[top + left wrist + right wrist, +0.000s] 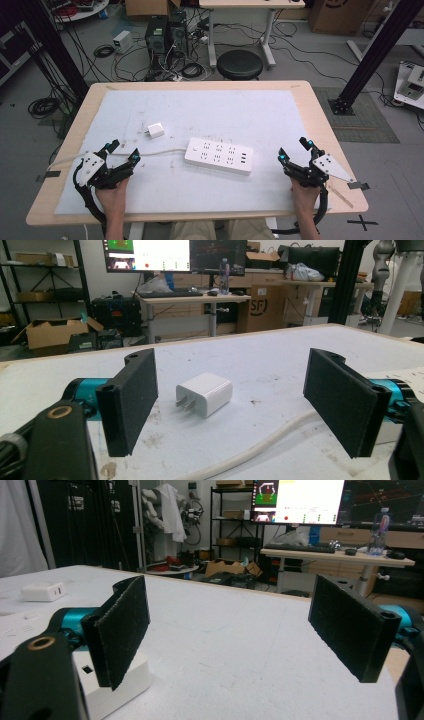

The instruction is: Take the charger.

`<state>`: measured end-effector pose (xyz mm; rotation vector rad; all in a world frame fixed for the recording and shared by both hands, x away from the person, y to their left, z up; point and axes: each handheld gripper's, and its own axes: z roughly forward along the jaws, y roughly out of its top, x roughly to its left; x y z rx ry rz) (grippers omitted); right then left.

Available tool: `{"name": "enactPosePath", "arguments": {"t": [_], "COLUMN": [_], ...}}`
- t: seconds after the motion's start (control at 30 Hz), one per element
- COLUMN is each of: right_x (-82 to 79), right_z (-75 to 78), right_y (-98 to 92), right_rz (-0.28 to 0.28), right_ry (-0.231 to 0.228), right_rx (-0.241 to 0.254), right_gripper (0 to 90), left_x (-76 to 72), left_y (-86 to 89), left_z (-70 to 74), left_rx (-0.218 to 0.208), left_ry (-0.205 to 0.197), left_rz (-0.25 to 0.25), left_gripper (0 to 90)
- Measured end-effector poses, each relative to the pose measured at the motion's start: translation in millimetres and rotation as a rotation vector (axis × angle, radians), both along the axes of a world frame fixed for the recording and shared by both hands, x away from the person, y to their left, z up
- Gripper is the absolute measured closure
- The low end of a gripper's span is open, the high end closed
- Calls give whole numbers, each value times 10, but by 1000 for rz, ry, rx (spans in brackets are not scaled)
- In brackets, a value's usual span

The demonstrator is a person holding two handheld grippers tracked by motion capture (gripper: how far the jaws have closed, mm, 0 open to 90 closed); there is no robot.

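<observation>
A white power strip (218, 156) lies in the middle of the white mat, and its white cable (150, 151) runs off to the left. A small white charger (156, 130) lies on its side just beyond the cable, prongs to the left. My left gripper (124, 152) rests open near the table's front left, with the cable passing between its jaws. The charger (204, 393) lies ahead of the left gripper (237, 400), untouched. Open and empty, my right gripper (294, 149) sits right of the strip. One end of the strip (120, 680) lies by the left jaw of the right gripper (235, 630).
The white mat (200, 110) covers most of the wooden table (320, 125). A black stool (240, 64) stands just past the far edge, with computer cases and cables on the floor behind it. Black frame posts rise at both sides.
</observation>
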<state>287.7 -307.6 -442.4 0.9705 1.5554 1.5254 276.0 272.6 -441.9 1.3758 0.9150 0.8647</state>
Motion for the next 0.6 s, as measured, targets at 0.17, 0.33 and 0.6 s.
{"name": "enactPosePath", "arguments": {"t": [0.17, 0.33, 0.6], "right_x": [11, 19, 17], "right_z": [-3, -2, -4], "right_y": [-17, -7, -14], "right_rz": [15, 19, 22], "right_ry": [14, 17, 24], "right_rx": [19, 7, 19], "right_gripper": [170, 170, 170], "left_x": [0, -4, 29], "left_y": [-5, -15, -23], "left_z": [-2, -5, 0], "left_rx": [3, 19, 30], "left_ry": [-2, -20, 2], "left_rz": [0, -7, -19], "left_gripper": [218, 253, 251]}}
